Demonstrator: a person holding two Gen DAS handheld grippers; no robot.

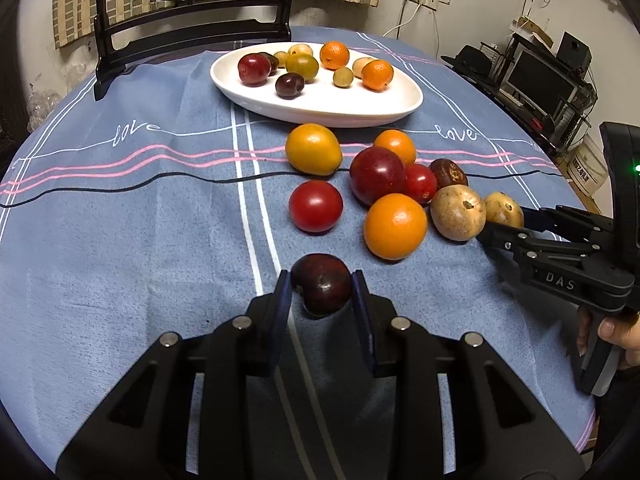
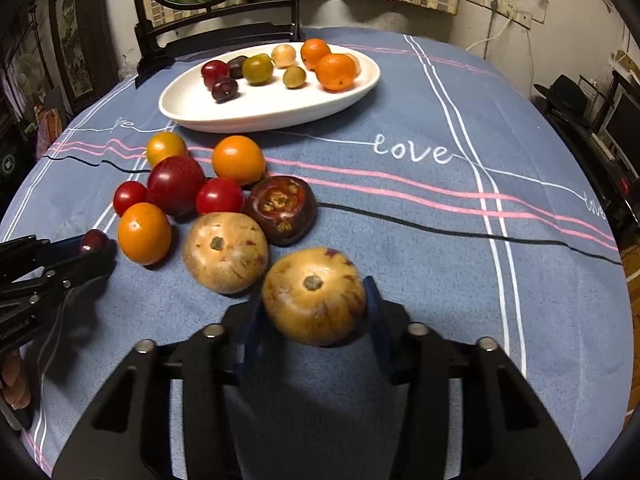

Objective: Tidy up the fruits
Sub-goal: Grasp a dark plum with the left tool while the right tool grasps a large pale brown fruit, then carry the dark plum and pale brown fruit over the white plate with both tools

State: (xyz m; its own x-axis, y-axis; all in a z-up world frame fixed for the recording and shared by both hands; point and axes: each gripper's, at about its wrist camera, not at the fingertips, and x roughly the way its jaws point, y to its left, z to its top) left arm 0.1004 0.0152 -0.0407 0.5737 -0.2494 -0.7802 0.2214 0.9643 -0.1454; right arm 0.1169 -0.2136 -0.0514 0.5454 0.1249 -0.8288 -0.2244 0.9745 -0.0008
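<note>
My left gripper [image 1: 321, 292] is shut on a dark red plum [image 1: 322, 289] just above the blue tablecloth. My right gripper [image 2: 314, 312] is shut on a tan round fruit [image 2: 314, 297]; it also shows in the left wrist view [image 1: 503, 209]. A white oval plate [image 1: 384, 102] at the back holds several small fruits and two oranges. Between plate and grippers lies a loose cluster: a yellow fruit [image 1: 313, 149], a tomato [image 1: 315, 206], a big red plum [image 1: 377, 175], an orange [image 1: 395, 226], a second tan fruit [image 1: 457, 212] and a dark mangosteen [image 2: 282, 209].
A dark wooden mirror stand [image 1: 192, 36] rises behind the plate. The round table's edge [image 1: 576, 420] drops off at the right, with a desk and monitor [image 1: 540, 80] beyond. The person's hand [image 1: 620, 330] holds the right gripper's handle.
</note>
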